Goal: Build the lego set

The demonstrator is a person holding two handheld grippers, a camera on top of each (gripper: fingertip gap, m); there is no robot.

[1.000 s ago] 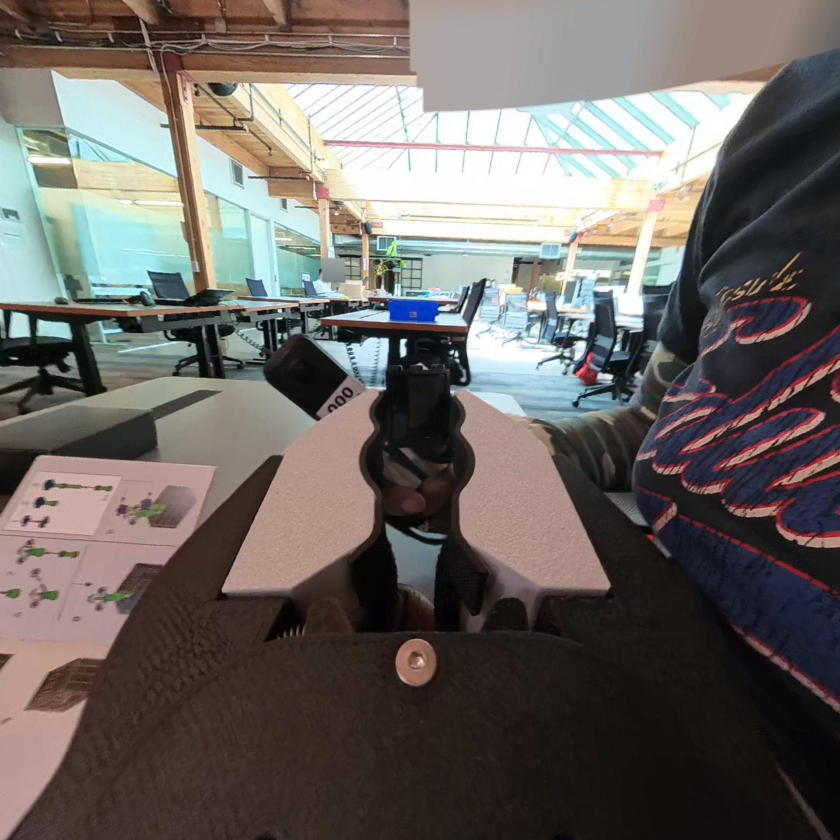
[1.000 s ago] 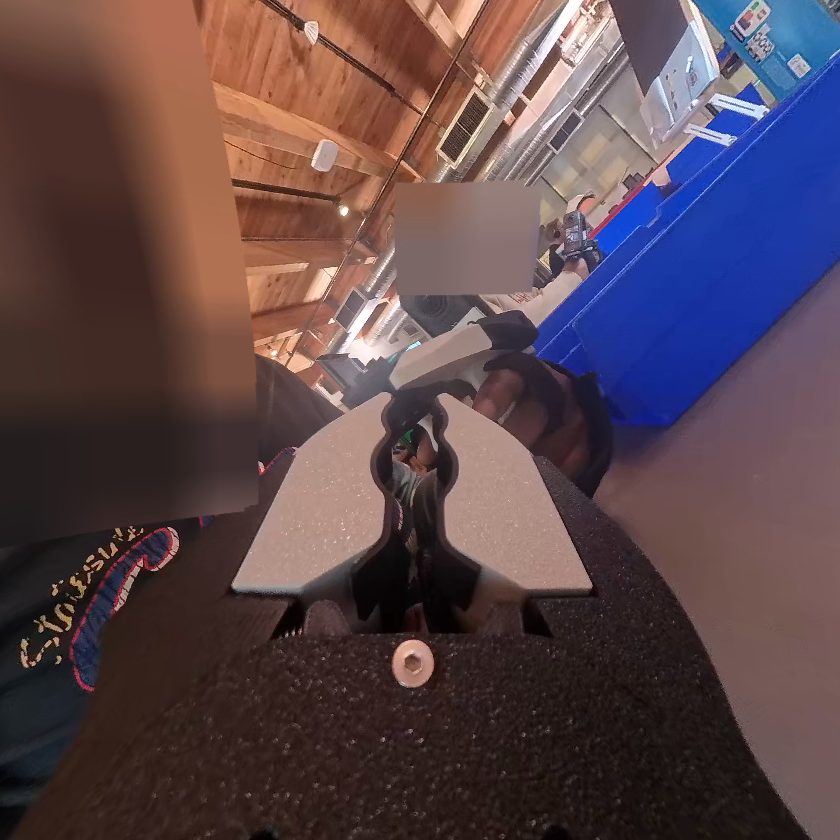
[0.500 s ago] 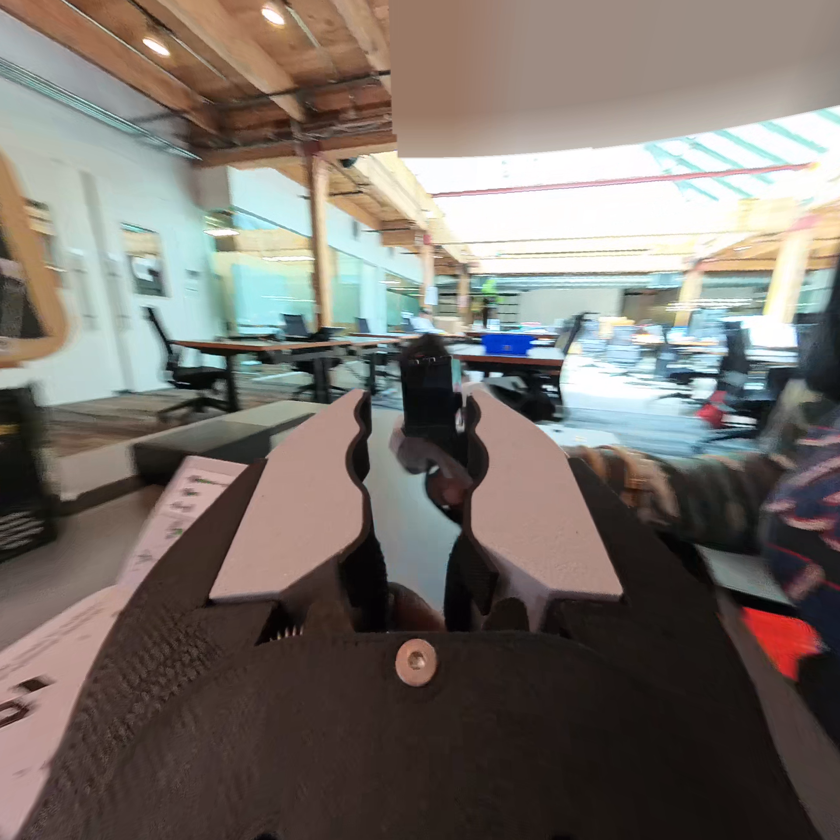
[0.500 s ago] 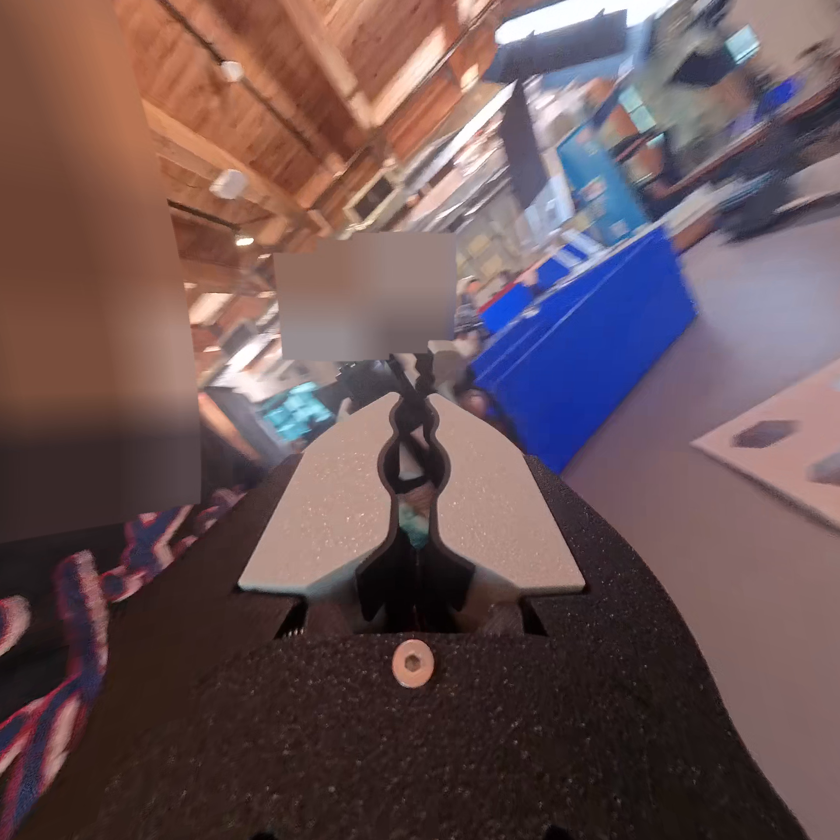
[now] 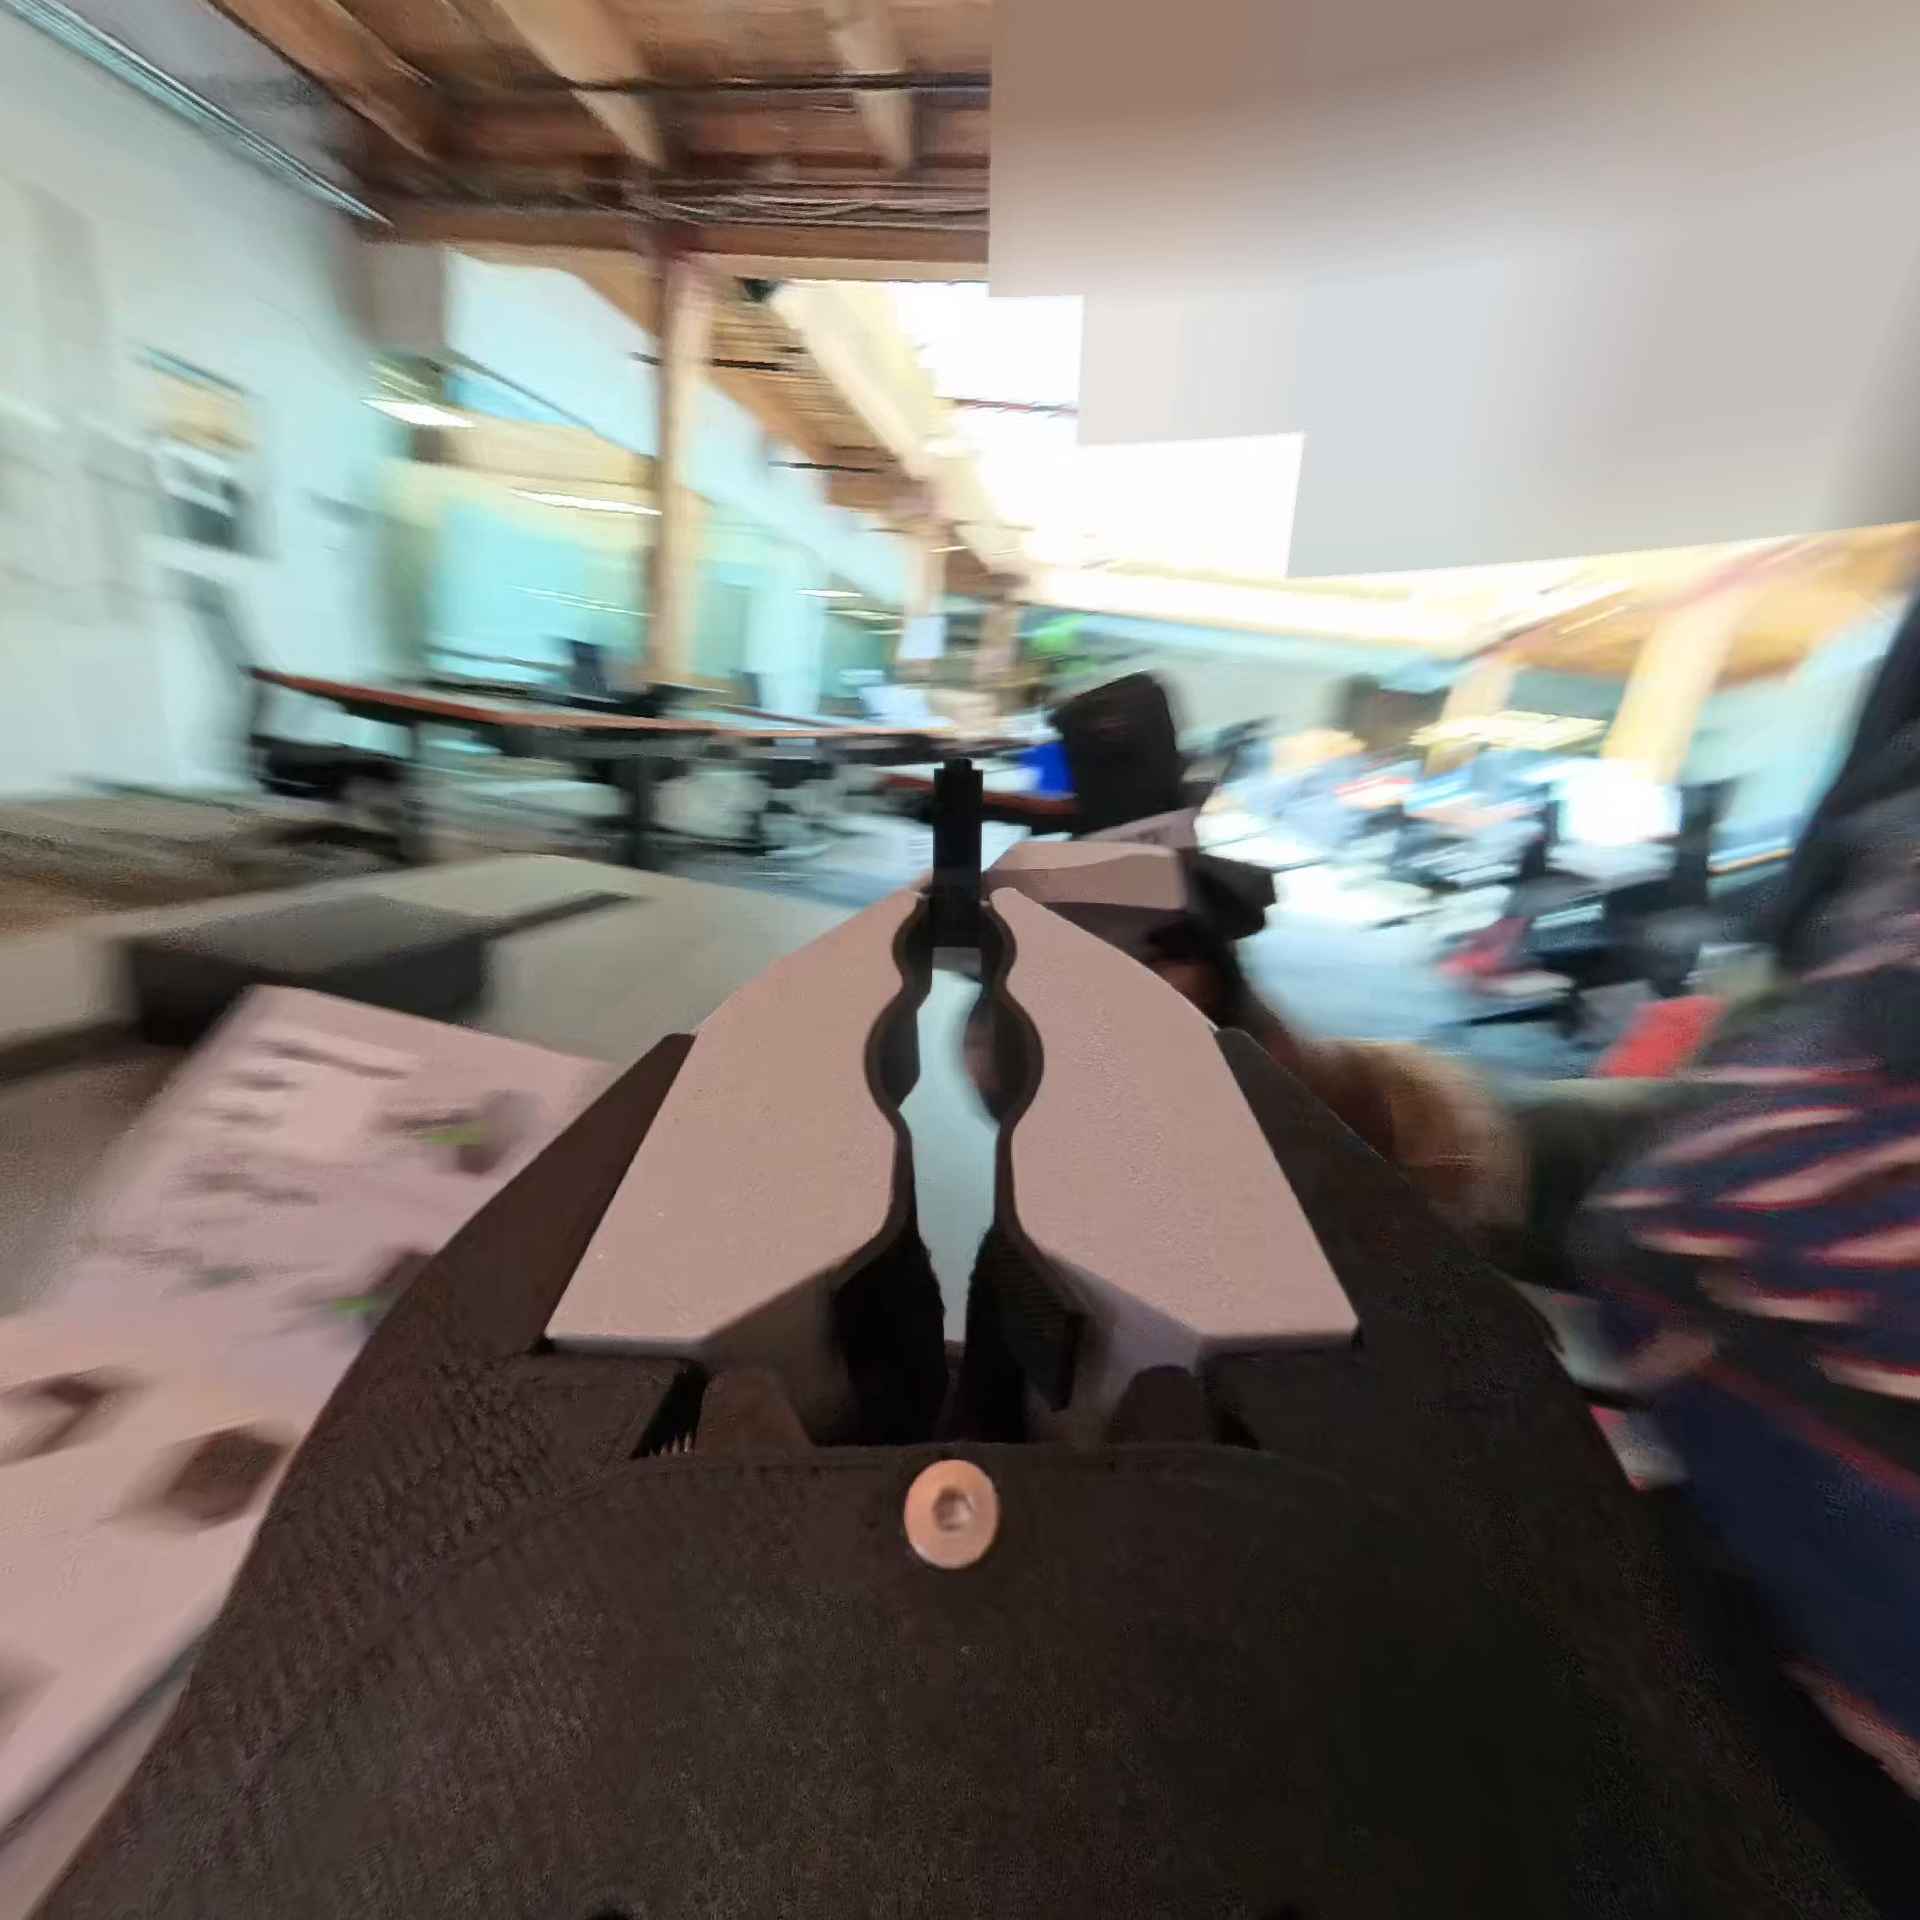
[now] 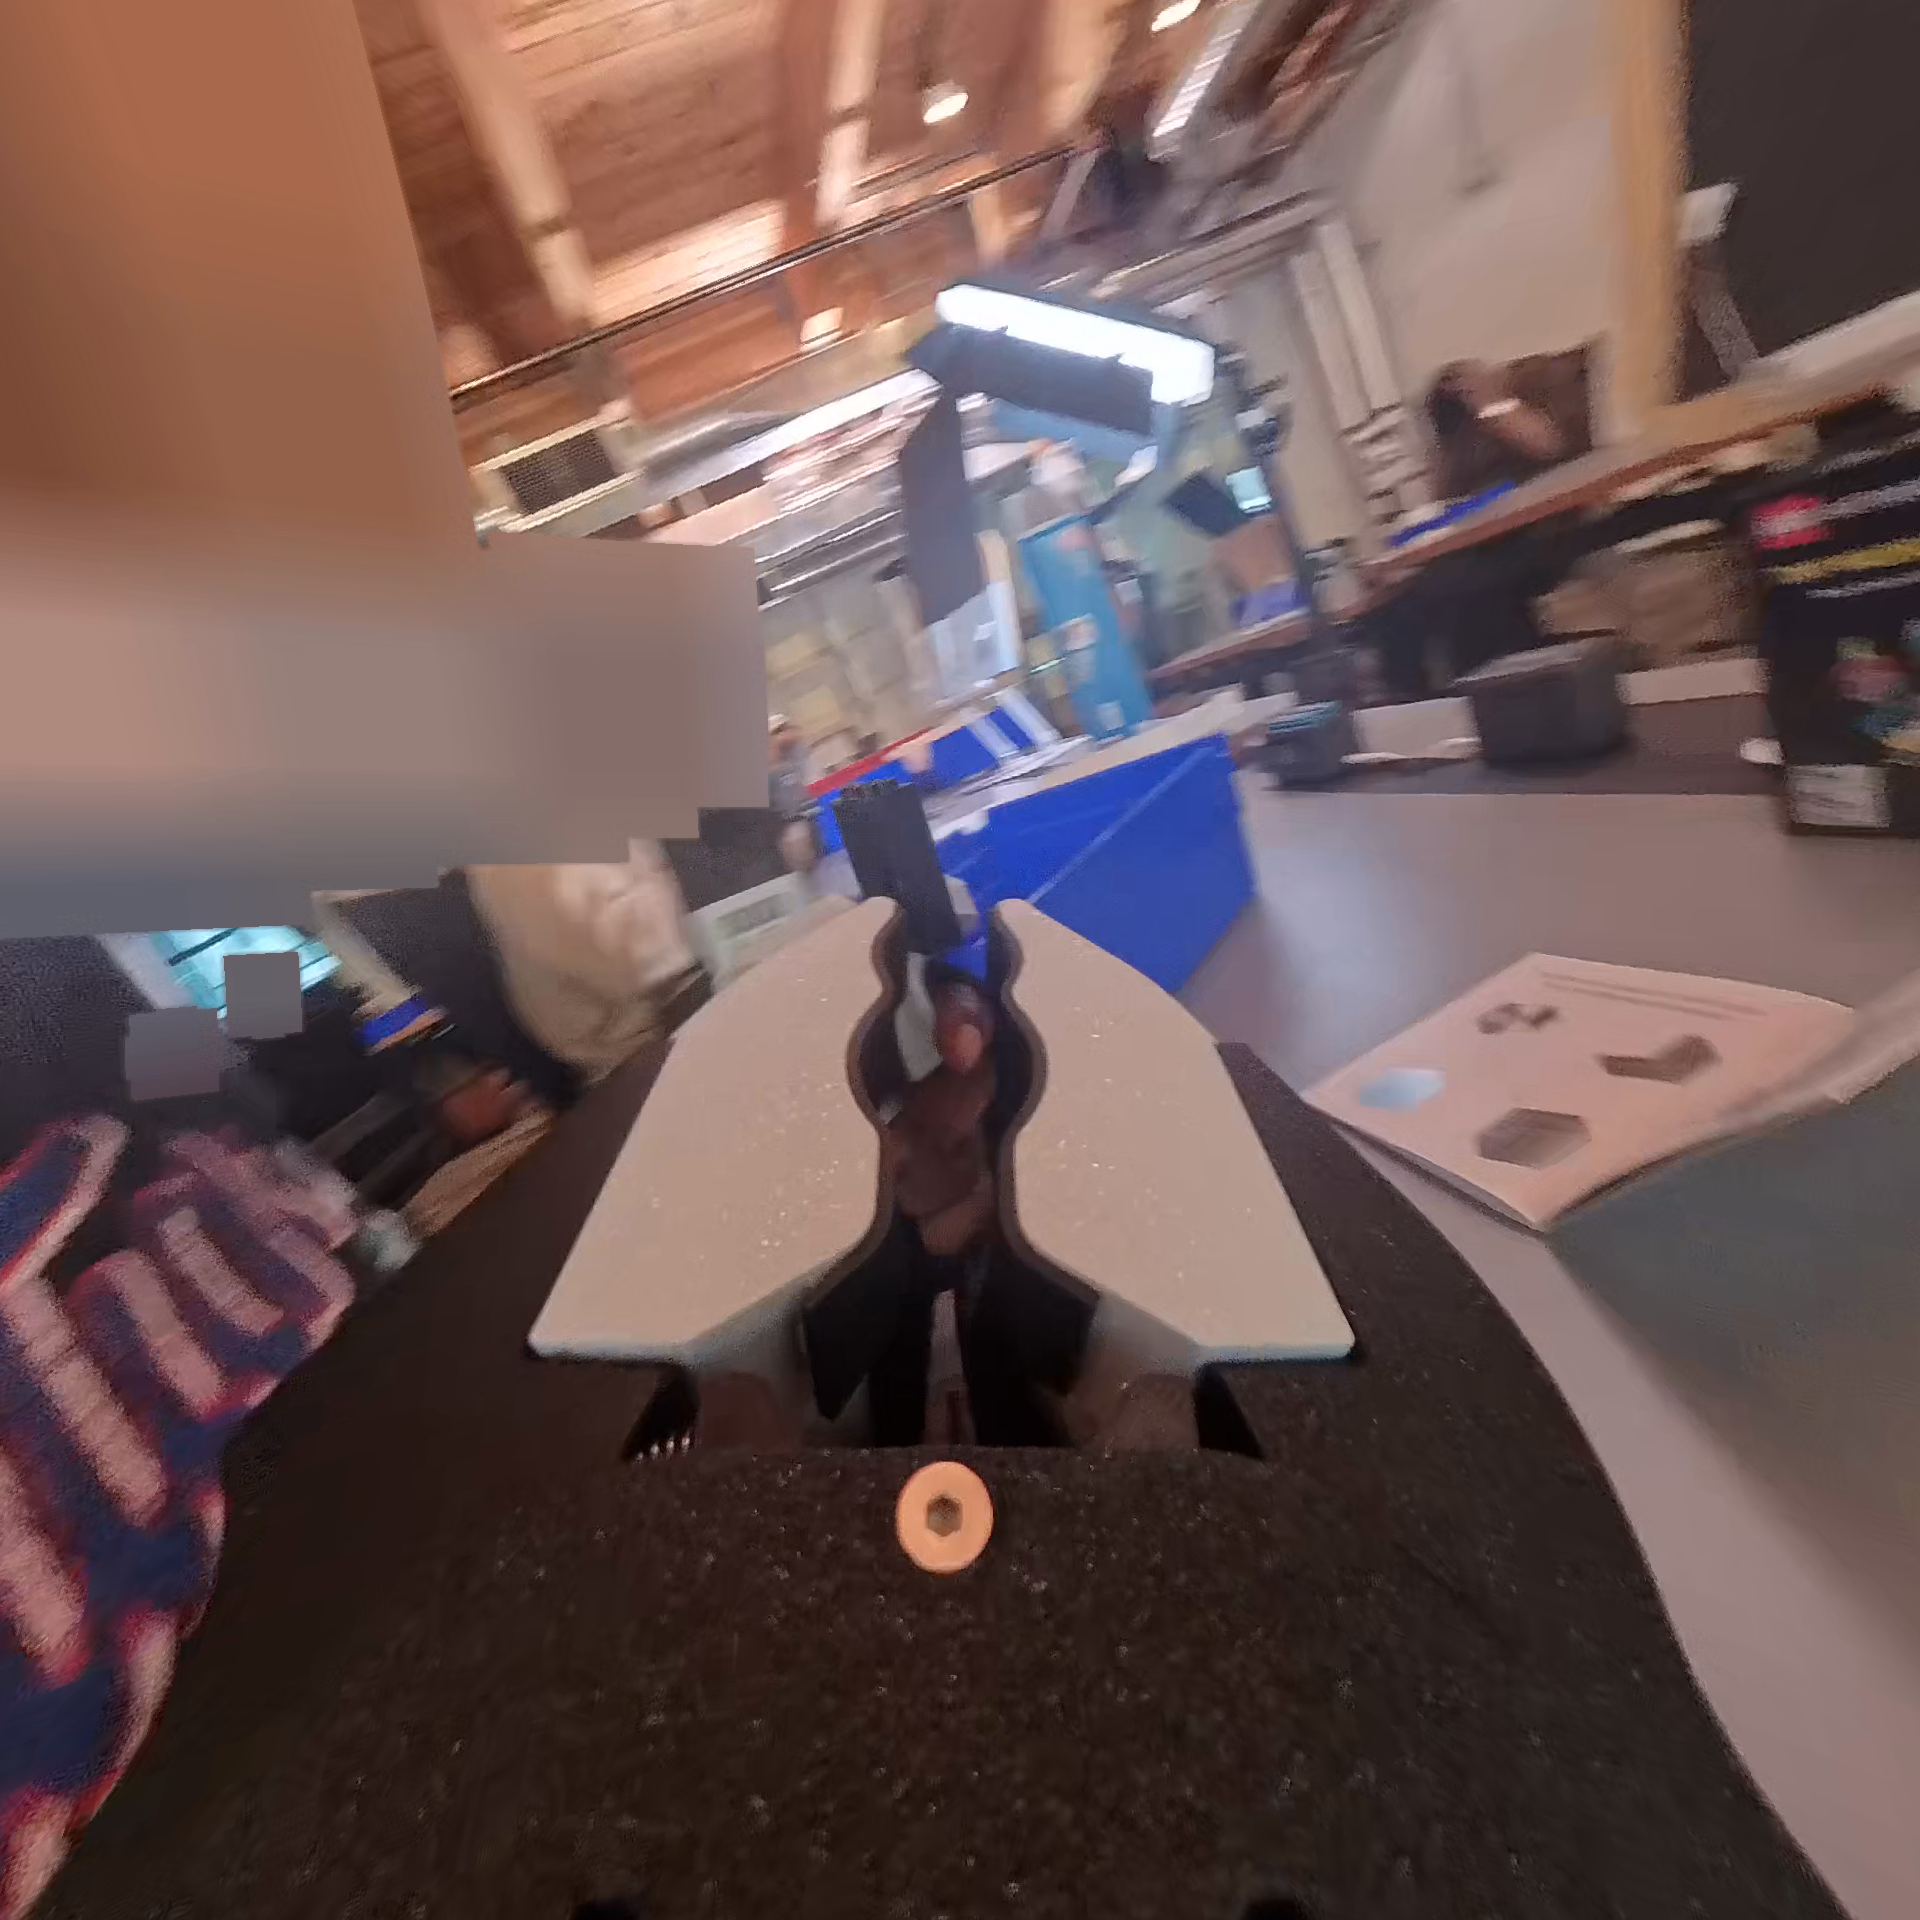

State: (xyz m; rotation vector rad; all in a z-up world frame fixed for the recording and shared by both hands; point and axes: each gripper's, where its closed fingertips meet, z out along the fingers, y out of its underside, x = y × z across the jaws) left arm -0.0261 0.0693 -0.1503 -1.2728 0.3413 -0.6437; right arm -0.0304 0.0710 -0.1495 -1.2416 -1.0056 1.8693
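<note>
Both grippers up off the table, each pinching a small black lego piece at the tips.

Left gripper (image 5: 956, 899) nearly closed, clamping a thin black lego piece (image 5: 954, 831) that sticks up past the fingertips; right gripper (image 6: 940, 914) likewise gripping a black studded brick (image 6: 896, 878), tilted left. Instruction booklet (image 6: 1558, 1081) lies flat on the grey table (image 6: 1455, 904); blue bin (image 6: 1122, 862) behind. Heavy motion blur. Judging: pieces light, rigid, smooth plastic, likely to pivot in a tip grip. Better to hold the flat side faces, studs left clear for mating.
</note>
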